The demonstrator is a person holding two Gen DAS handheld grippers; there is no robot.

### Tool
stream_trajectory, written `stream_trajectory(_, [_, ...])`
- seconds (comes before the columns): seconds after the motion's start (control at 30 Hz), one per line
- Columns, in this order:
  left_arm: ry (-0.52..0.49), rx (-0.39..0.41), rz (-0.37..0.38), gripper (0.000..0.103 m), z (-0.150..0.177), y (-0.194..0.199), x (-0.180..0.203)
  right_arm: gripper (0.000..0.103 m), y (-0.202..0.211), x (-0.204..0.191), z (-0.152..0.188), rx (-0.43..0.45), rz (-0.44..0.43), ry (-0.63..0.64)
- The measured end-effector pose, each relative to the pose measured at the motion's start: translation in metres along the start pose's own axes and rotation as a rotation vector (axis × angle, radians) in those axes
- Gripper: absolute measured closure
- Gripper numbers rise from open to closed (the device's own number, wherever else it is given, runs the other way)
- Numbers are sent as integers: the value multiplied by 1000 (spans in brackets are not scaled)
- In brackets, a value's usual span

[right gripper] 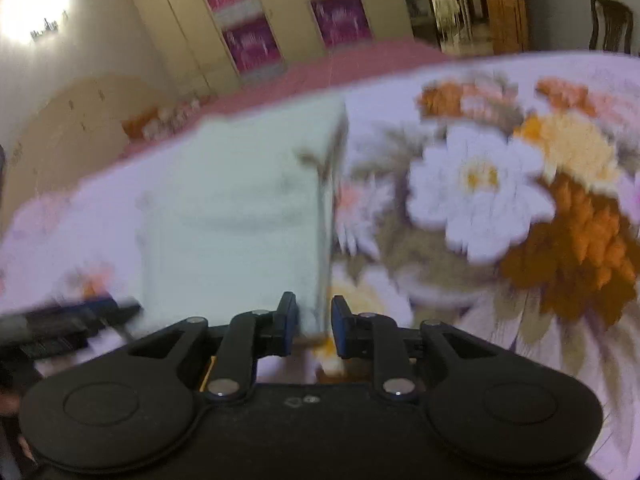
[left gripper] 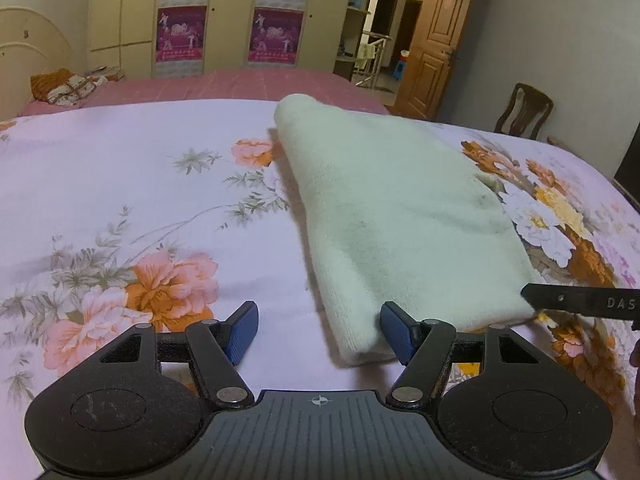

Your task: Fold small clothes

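A pale cream knitted garment (left gripper: pixel 400 216) lies folded on the flowered bedsheet (left gripper: pixel 120 184). My left gripper (left gripper: pixel 318 330) is open just above the sheet, its right blue pad (left gripper: pixel 396 334) touching the garment's near left corner. A finger of the right gripper (left gripper: pixel 580 302) shows at the garment's near right corner. In the blurred right wrist view the garment (right gripper: pixel 240 216) lies ahead, and my right gripper (right gripper: pixel 315 322) is narrowly open with the garment's near right edge between its pads. The left gripper (right gripper: pixel 72 316) shows at the lower left.
A pink bedspread (left gripper: pixel 240 84) covers the far part of the bed, with an orange patterned bundle (left gripper: pixel 64 86) near the headboard. Wardrobes (left gripper: pixel 224 16) stand behind. A wooden door (left gripper: pixel 436 40) and a chair (left gripper: pixel 524 110) are at the right.
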State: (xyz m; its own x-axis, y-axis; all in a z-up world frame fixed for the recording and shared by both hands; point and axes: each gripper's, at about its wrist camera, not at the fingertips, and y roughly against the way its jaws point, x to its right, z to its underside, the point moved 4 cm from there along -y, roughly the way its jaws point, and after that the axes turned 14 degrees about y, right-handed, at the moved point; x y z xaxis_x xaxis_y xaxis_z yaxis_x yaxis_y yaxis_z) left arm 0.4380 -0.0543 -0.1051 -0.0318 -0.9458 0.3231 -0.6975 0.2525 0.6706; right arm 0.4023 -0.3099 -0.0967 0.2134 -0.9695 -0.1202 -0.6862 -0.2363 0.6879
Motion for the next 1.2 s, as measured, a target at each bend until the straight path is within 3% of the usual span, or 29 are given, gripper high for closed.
stream_trajectory(0.17, [-33, 15, -24, 35, -8, 8, 4, 79, 13, 1, -6, 47, 21, -30])
stream_trajectory(0.27, [-38, 29, -25, 10, -13, 8, 3, 75, 16, 7, -12, 71, 29, -53])
stream_trajectory(0.43, [-66, 54, 0, 10, -29, 5, 10, 52, 15, 19, -31, 119, 17, -74])
stream_trajectory(0.6, [53, 52, 85, 13, -65, -12, 1, 52, 3, 36, -57, 157, -21, -112])
stream_trajectory(0.77, [140, 31, 96, 15, -88, -45, -7, 52, -19, 41, -86, 178, -58, -125])
stream_trajectory(0.87, [145, -43, 71, 15, -85, -72, -10, 52, -46, 41, -92, 133, -80, -129])
stream_trajectory(0.93, [123, -43, 72, 15, -83, -78, -10, 54, -75, 42, -85, 15, -41, -97])
stream_trajectory(1.0, [88, -28, 62, 16, -84, -71, -6, 52, -80, 45, -81, 18, -42, -86])
stream_trajectory(1.1, [117, -27, 108, 26, -84, -68, -8, 51, -66, 42, -85, 57, -40, -94])
stream_trajectory(1.2, [242, -82, 203, 32, -85, -80, -18, 51, -76, 51, -79, 31, -128, -162])
